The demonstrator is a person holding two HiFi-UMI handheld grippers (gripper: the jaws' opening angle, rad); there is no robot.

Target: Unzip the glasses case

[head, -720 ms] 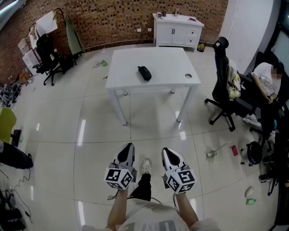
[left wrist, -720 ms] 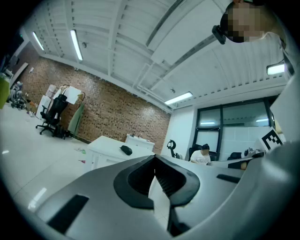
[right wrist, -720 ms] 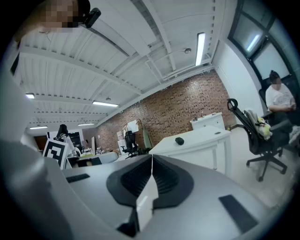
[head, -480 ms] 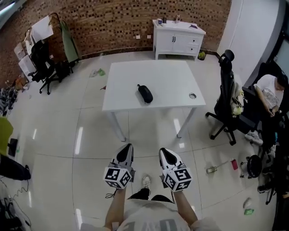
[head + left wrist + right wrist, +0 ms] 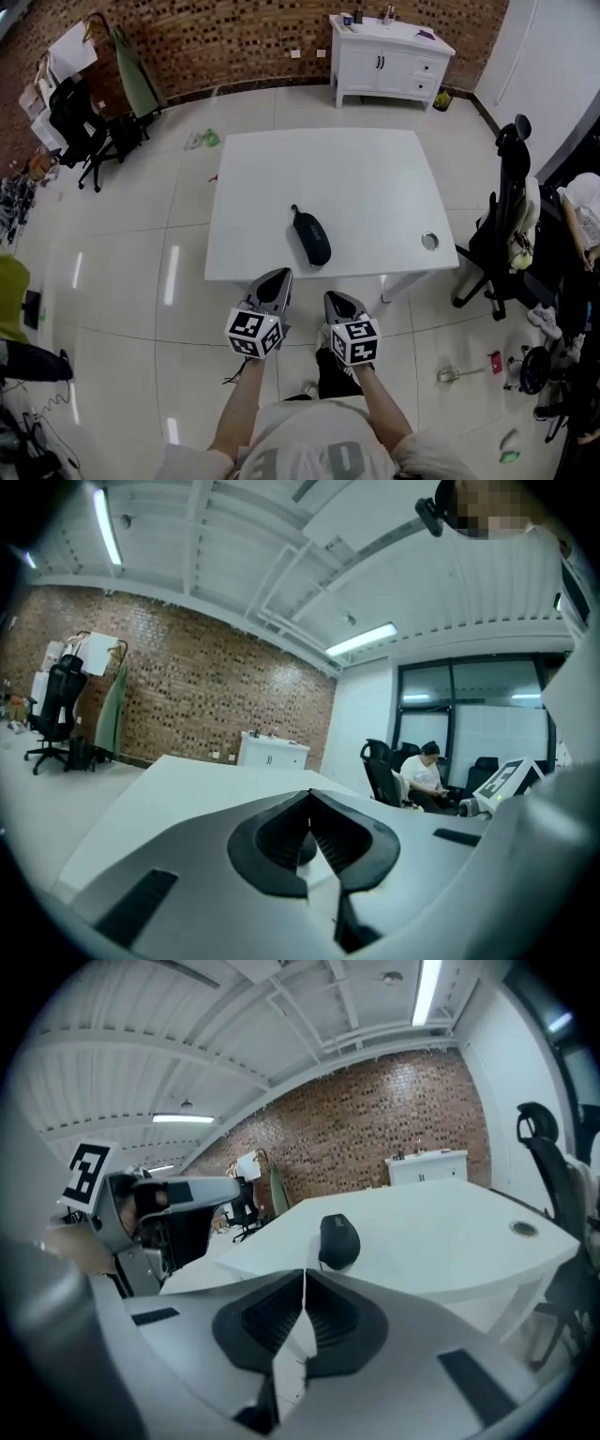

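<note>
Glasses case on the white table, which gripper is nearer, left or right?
Left, narrowly. The left gripper is at the near edge of the table, just left of the case. The right gripper hangs short of that edge, the case straight ahead.

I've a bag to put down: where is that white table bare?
White table: nearly all bare, the far half toward the cabinet and the left side beside the black glasses case. A round hole sits near its right corner. The floor by the office chair is cluttered.
</note>
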